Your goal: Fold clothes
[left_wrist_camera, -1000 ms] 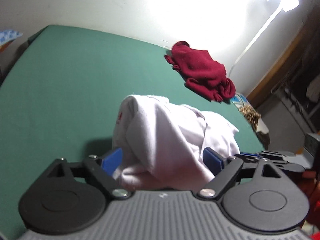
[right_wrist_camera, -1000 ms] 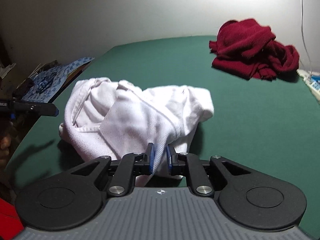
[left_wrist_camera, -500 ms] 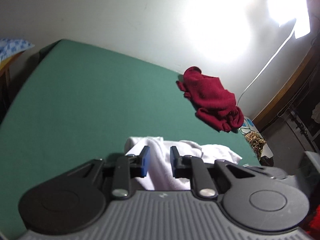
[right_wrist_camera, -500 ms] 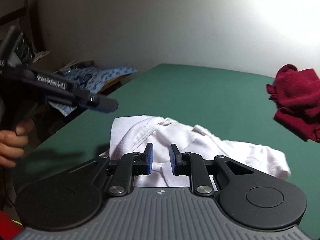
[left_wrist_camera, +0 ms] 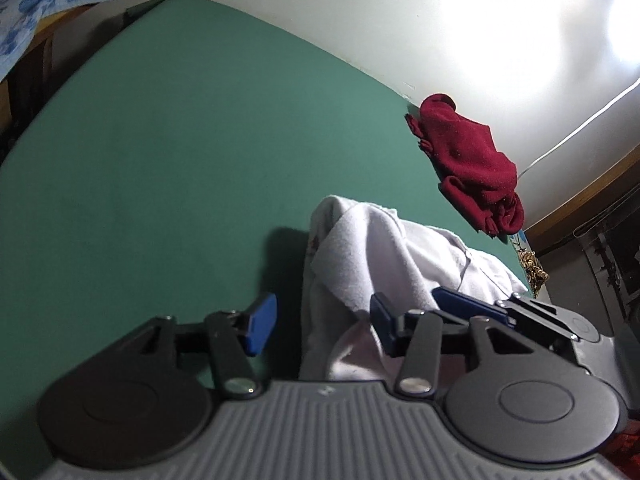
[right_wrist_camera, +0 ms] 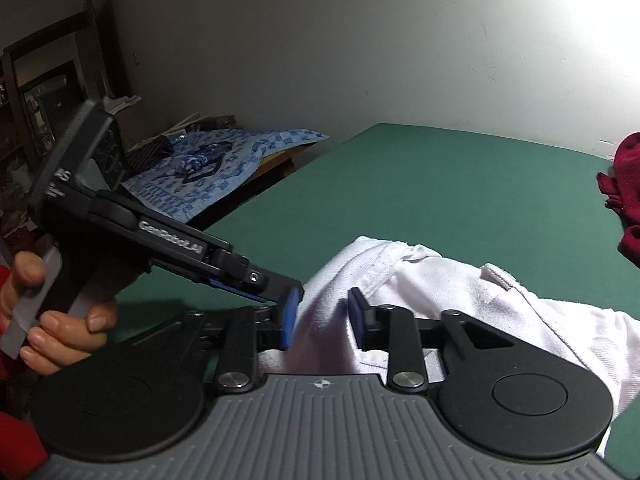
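One white garment (left_wrist_camera: 380, 248) is being bunched into a crumpled heap on the green table (left_wrist_camera: 160, 140), at the table's near edge and towards its right side as the left wrist view shows it. A raised fold of this garment is being caught between the blue pads of the right gripper (right_wrist_camera: 322, 316): its jaws are closing, the fabric is filling the narrow gap between them, and it is being pinched there. The left gripper (left_wrist_camera: 320, 318) is being held over the same near edge of the table, its jaws opening and standing spread. The garment's left border is lying between them, close against one pad (left_wrist_camera: 380, 316), while the other pad (left_wrist_camera: 262, 320) is hanging clear over bare green table. In the right wrist view the left gripper is being gripped by a person's left hand (right_wrist_camera: 52, 320) just off the table's near left edge, and its tip is being pointed down at the garment, right beside the right gripper's pad.

A dark red cloth (left_wrist_camera: 472, 164) is lying crumpled at the table's far right corner, against the wall and well apart from the garment. A blue patterned cloth (right_wrist_camera: 200, 168) is being left spread beyond the table's left edge. A thin white cable (left_wrist_camera: 580, 128) is running along the wall past the table's far right corner.
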